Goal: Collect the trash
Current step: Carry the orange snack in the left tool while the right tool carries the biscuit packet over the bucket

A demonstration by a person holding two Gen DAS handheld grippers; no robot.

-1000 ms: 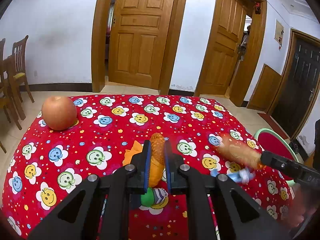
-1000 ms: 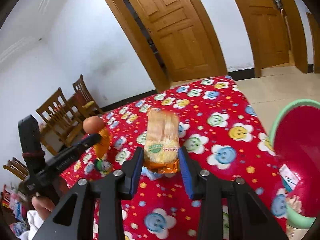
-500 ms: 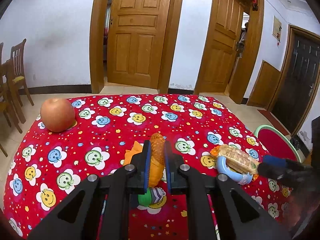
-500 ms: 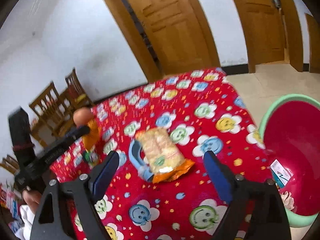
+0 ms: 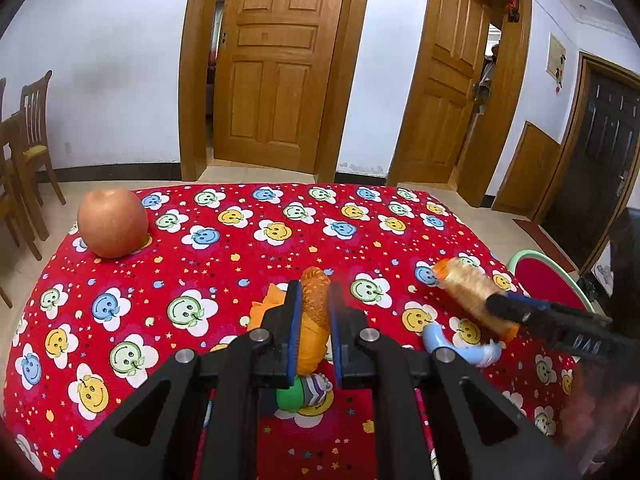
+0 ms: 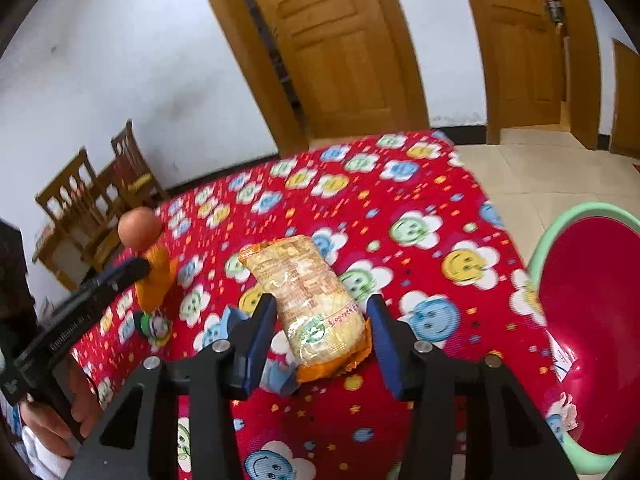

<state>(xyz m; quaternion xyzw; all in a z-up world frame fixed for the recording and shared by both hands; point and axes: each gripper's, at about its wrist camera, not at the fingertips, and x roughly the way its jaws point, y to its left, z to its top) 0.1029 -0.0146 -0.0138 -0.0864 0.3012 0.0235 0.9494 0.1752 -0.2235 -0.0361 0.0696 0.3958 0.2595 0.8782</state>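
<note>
My left gripper (image 5: 313, 300) is shut on an orange snack wrapper (image 5: 314, 316) and holds it above the red flowered table (image 5: 240, 256). A green and striped piece of trash (image 5: 302, 390) lies under it. My right gripper (image 6: 320, 320) has its jaws around a yellow biscuit packet (image 6: 308, 300), tilted, with a gap on each side. The packet also shows in the left wrist view (image 5: 472, 296), lifted over a blue wrapper (image 5: 460, 346). The blue wrapper shows under the packet in the right wrist view (image 6: 276, 376).
A red basin with a green rim (image 6: 592, 332) stands off the table's right edge and holds scraps of paper; it also shows in the left wrist view (image 5: 548, 284). An apple (image 5: 112, 222) sits at the table's far left. Wooden chairs (image 5: 28, 148) stand by the wall.
My right gripper dropped the biscuit packet onto the table half a second ago with jaws wide, and has now closed in around it and raised it. My left gripper has stayed shut on the orange wrapper.
</note>
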